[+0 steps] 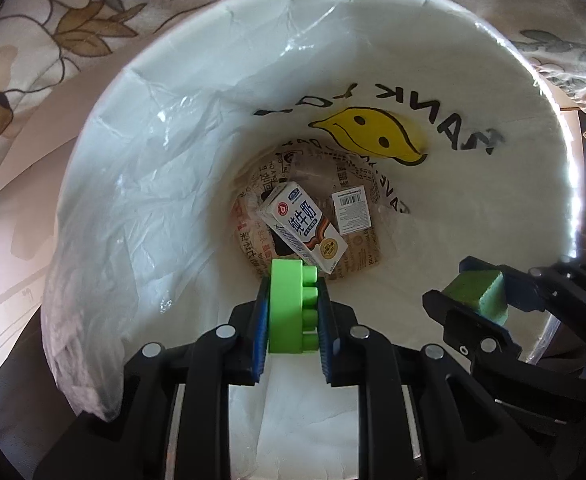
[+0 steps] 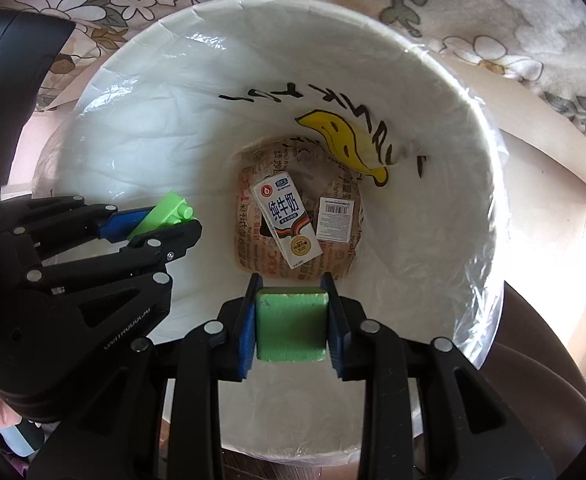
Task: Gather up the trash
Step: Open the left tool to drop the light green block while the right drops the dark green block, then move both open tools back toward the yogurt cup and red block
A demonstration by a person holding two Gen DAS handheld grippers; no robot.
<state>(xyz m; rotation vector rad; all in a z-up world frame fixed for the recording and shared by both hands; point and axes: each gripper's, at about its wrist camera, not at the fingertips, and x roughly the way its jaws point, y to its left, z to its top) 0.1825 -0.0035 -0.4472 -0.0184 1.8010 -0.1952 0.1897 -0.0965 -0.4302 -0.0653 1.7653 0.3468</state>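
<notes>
The white bin bag [image 1: 197, 184] carries upside-down black letters "ANK YO" by a yellow smiley at twelve o'clock, while the milk carton [image 2: 285, 224] bears "纯牛奶" and a white label [image 2: 335, 218] shows a barcode.

Both grippers point steeply down, side by side and close together. Left gripper [image 1: 293, 304] has its blue pads clamped on a bright green studded brick [image 1: 291, 308]. Right gripper [image 2: 291, 316] is clamped on a duller green block [image 2: 291, 326]. Both black linkages are drawn in narrow.
</notes>
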